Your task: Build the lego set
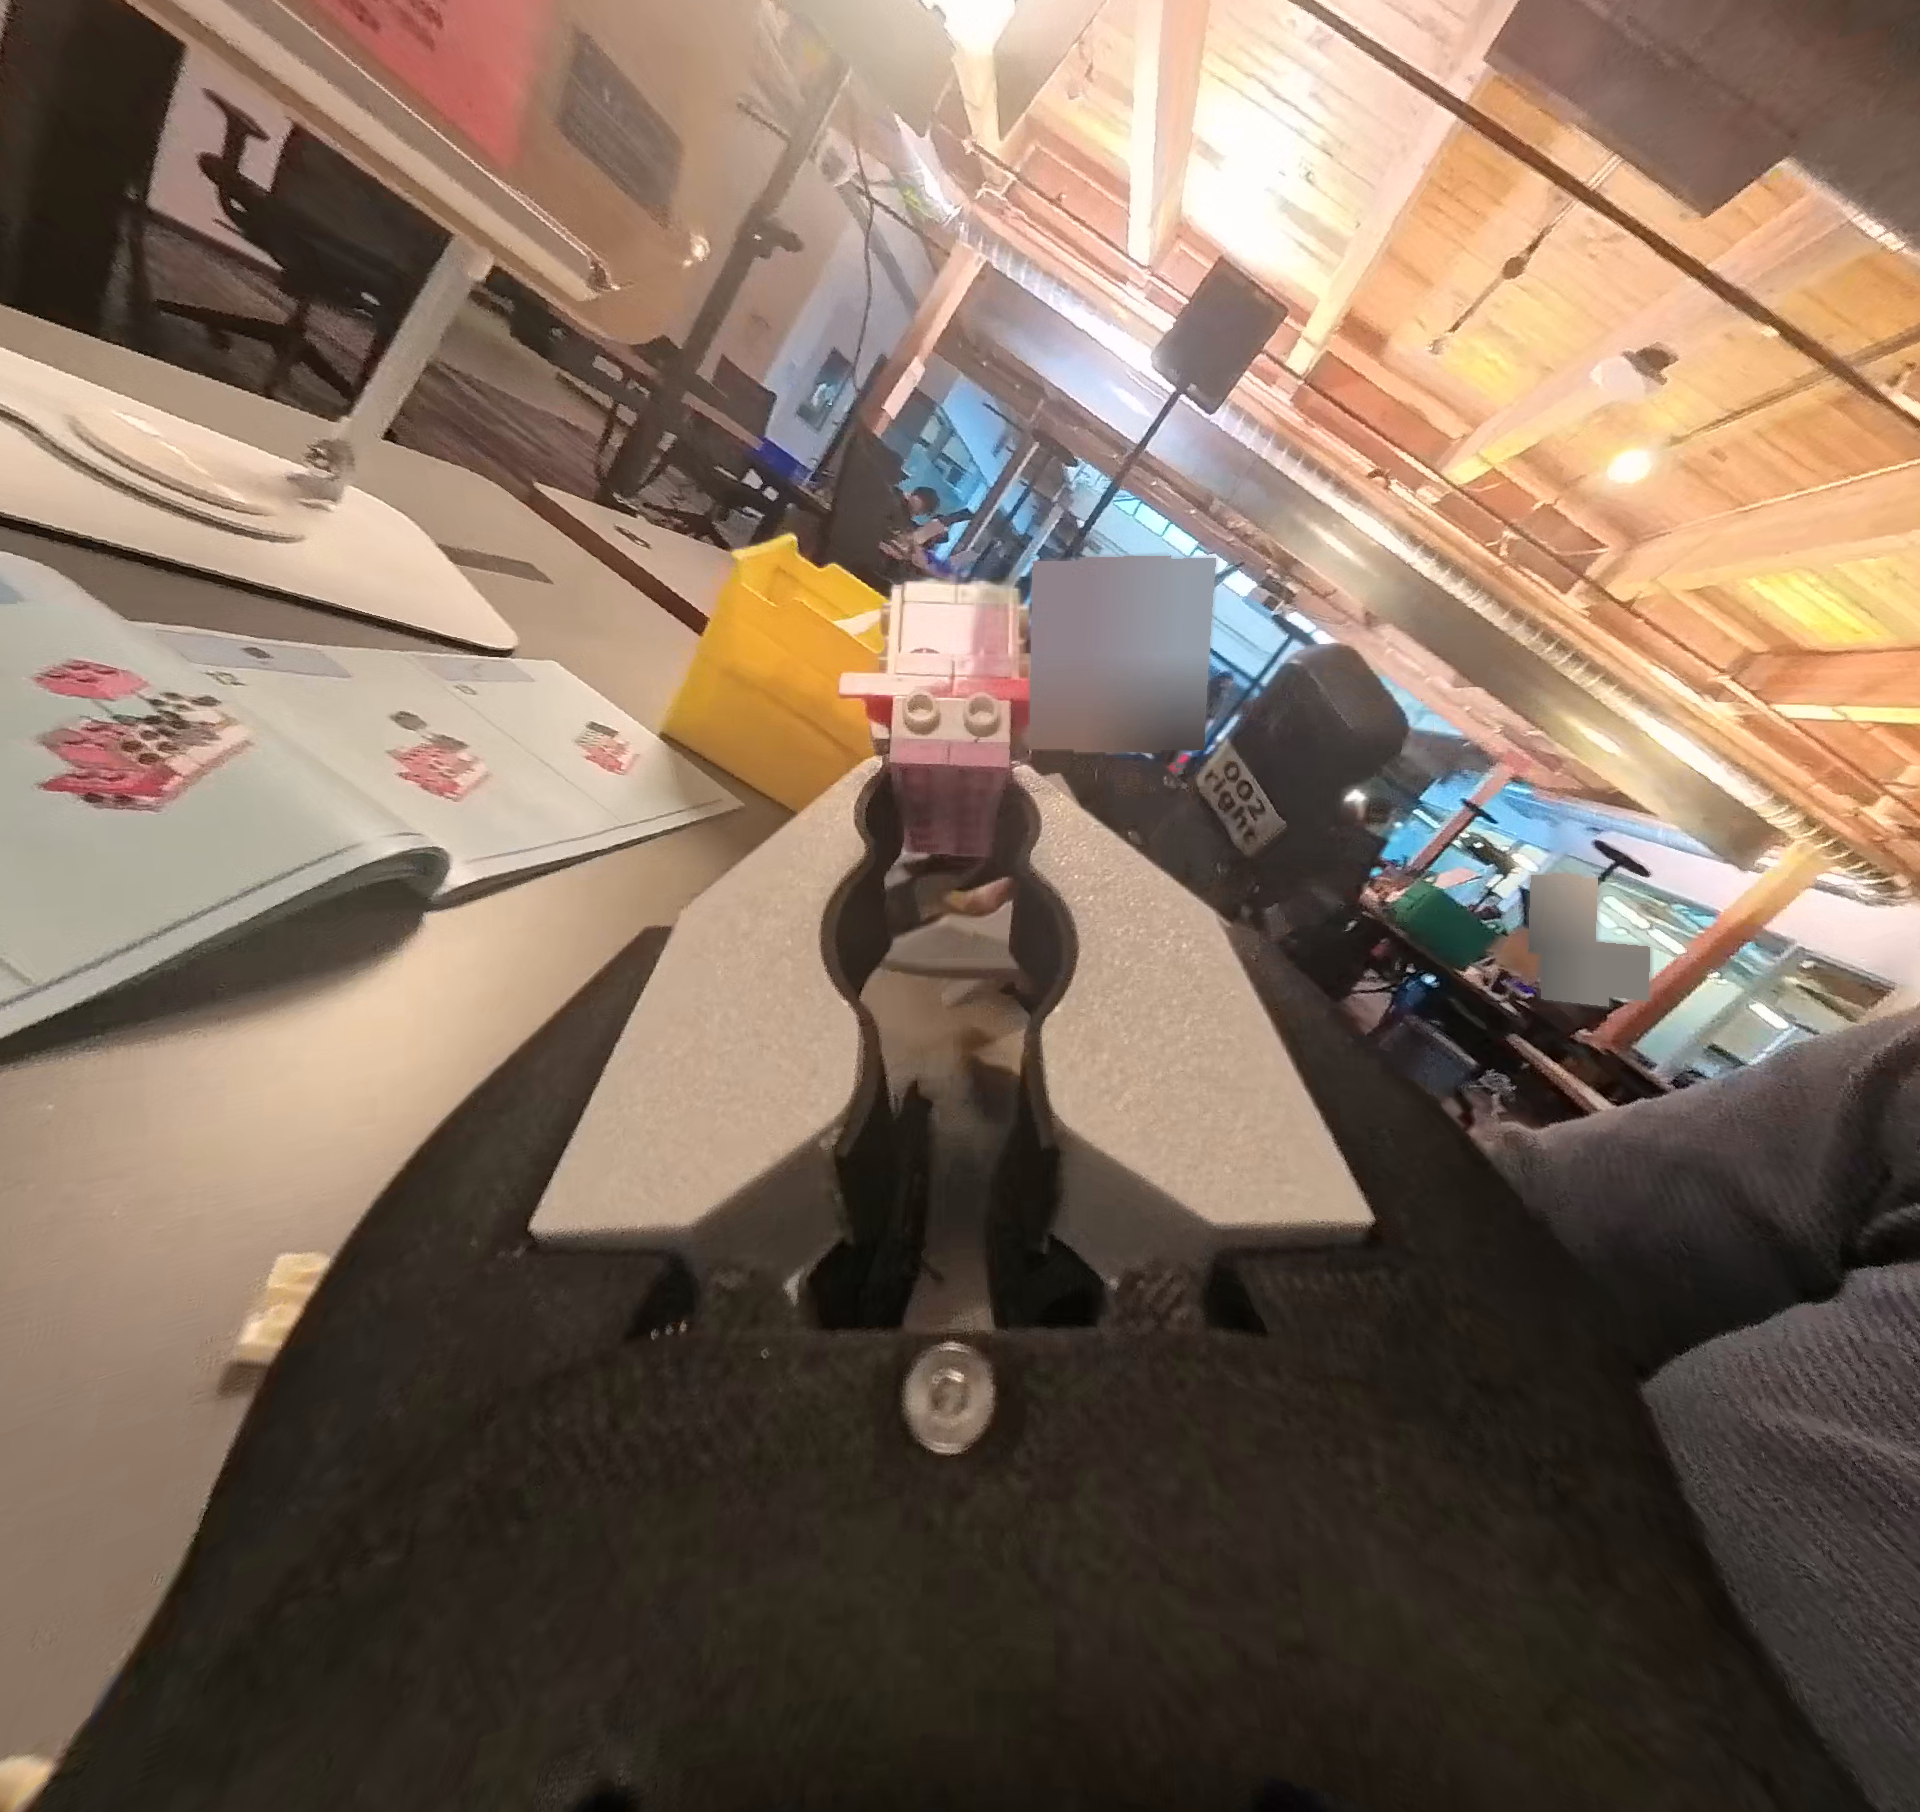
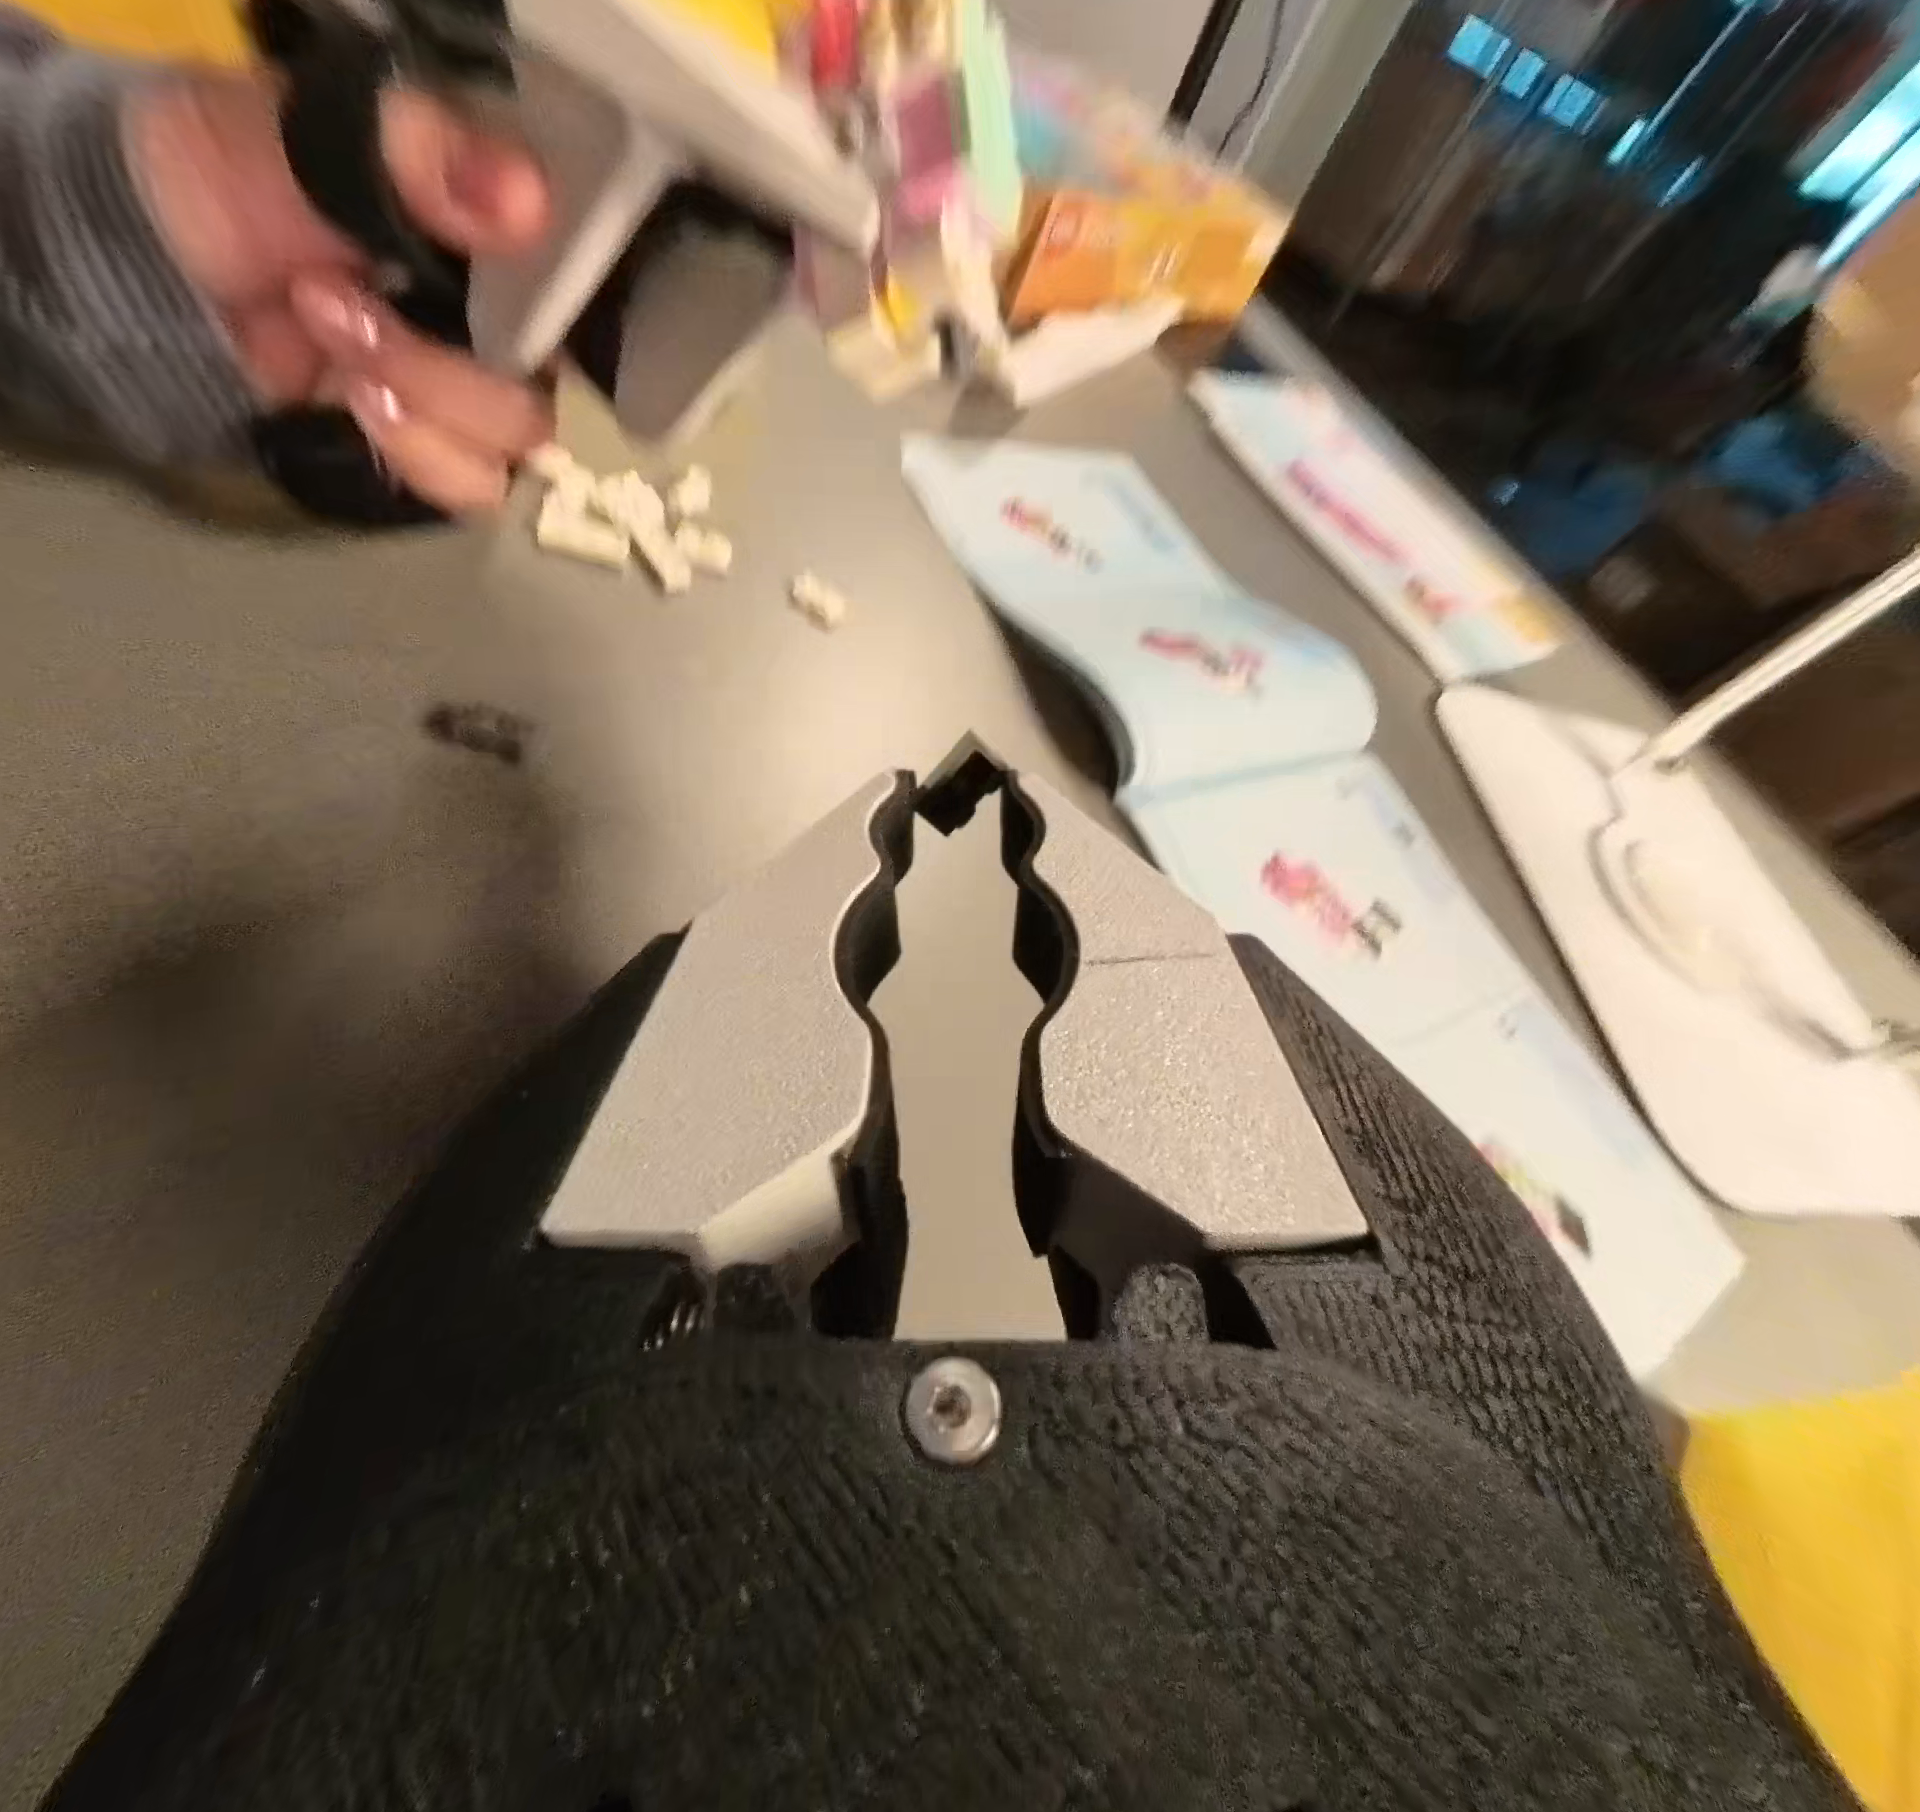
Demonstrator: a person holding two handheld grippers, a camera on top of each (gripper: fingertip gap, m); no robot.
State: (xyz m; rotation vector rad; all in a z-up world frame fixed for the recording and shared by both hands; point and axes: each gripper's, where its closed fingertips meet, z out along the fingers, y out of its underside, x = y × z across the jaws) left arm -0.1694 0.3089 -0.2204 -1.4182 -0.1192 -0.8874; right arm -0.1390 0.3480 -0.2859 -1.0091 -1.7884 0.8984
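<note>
Left gripper: narrowly parted, fingertips pinching the pink base of a pink, white and red brick model, lifted above the table.
Right gripper: nearly closed, tips clamped on a small black brick, over the table.
Nearby: open instruction booklet, yellow bin, loose cream bricks.

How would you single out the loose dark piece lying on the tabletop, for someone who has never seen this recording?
Start in the right wrist view at the open instruction booklet on the grey table, then look across to the pile of cream bricks. The dark piece lies alone nearer the camera than that pile, the only dark brick resting on the tabletop; its exact shape is blurred.
</note>
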